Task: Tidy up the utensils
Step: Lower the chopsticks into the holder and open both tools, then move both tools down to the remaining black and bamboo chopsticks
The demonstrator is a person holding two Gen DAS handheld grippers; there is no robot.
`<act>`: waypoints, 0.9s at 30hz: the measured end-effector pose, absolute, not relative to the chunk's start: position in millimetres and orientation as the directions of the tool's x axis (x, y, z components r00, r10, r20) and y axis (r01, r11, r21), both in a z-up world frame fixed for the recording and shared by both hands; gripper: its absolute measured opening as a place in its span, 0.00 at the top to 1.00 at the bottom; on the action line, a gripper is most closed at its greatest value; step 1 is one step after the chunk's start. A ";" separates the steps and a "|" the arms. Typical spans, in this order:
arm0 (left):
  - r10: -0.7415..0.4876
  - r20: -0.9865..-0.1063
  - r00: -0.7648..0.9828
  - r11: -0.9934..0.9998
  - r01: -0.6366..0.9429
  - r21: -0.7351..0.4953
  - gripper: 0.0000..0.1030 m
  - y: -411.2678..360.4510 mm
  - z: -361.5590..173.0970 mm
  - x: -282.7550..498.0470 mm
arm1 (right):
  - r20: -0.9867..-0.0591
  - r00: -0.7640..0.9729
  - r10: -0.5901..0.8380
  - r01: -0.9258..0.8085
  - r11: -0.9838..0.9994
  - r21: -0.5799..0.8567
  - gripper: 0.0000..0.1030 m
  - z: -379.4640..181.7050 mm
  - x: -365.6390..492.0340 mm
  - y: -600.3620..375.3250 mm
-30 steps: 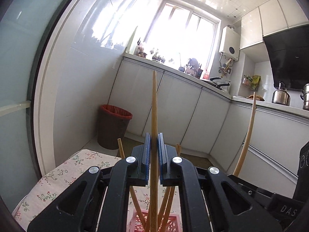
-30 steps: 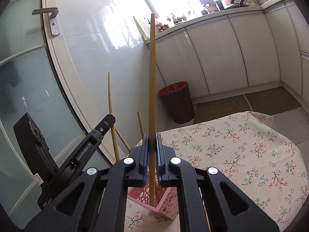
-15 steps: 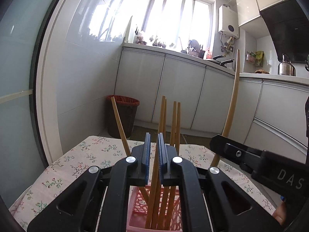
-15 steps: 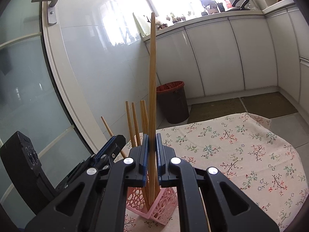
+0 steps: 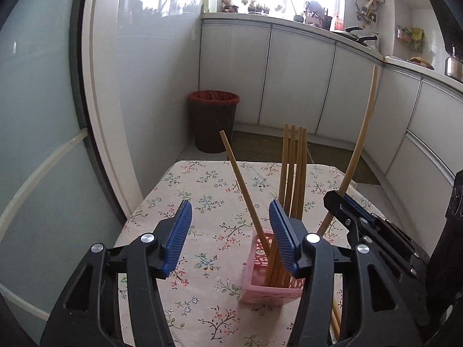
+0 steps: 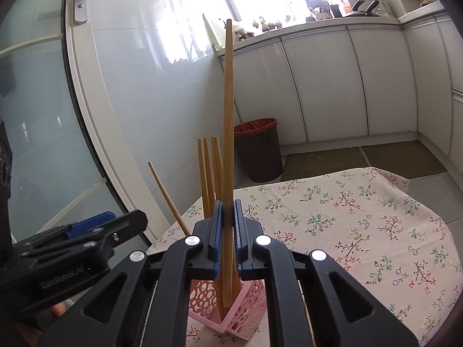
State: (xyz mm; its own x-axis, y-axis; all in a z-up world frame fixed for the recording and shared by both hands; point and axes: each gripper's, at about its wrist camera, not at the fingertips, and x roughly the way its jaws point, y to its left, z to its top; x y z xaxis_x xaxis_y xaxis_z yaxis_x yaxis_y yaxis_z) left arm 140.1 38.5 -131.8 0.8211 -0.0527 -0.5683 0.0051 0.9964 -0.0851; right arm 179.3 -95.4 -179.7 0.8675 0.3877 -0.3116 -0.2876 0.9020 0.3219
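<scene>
Over on the left, the left gripper has just been opening and its blue pads stand apart with nothing pressed between them, the chopstick it was carrying now in the pink holder on the floral tablecloth, where one leaning chopstick tilts away from an upright bunch. Moving right, the right gripper is clamped tight on a single chopstick, gripped low on the shaft, tip poised over the holder's mouth. These look like light, stiff, smooth bamboo sticks, tan and gently tapered, so I'd judge they could pivot or slip in a pinch; a hold near the middle, square across the pads, should steer best. The holder looks light and perforated, and a nudge might tip it
</scene>
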 end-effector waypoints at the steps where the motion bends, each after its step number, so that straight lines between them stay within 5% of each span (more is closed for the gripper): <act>1: -0.062 -0.576 0.815 0.994 0.001 -0.106 0.47 41.6 -130.4 142.1 | -0.318 0.867 0.383 -0.286 0.907 0.310 0.93 -181.1 179.9 -92.1; 9: -0.083 -0.600 0.796 0.992 0.008 -0.127 0.42 44.1 -131.5 142.7 | -0.389 0.837 0.386 -0.285 0.913 0.293 0.89 -193.2 183.2 -83.5; 12: -0.074 -0.602 0.795 0.992 -0.006 -0.129 0.38 47.1 -131.8 143.4 | -0.395 0.836 0.381 -0.274 0.914 0.300 0.63 -192.7 179.3 -85.3; 27: -0.166 -0.674 0.720 0.976 0.020 -0.219 0.23 30.8 -120.7 123.2 | -0.425 0.788 0.445 -0.328 0.888 0.322 0.51 -145.7 116.2 -141.6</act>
State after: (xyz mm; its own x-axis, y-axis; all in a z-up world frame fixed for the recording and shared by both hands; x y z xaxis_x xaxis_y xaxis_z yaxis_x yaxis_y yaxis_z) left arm 123.2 30.8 -120.7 0.7200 -0.1661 -0.6738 0.0204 0.9756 -0.2187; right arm 116.2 -141.6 -145.7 0.7880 0.4451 -0.4254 -0.3277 0.8881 0.3223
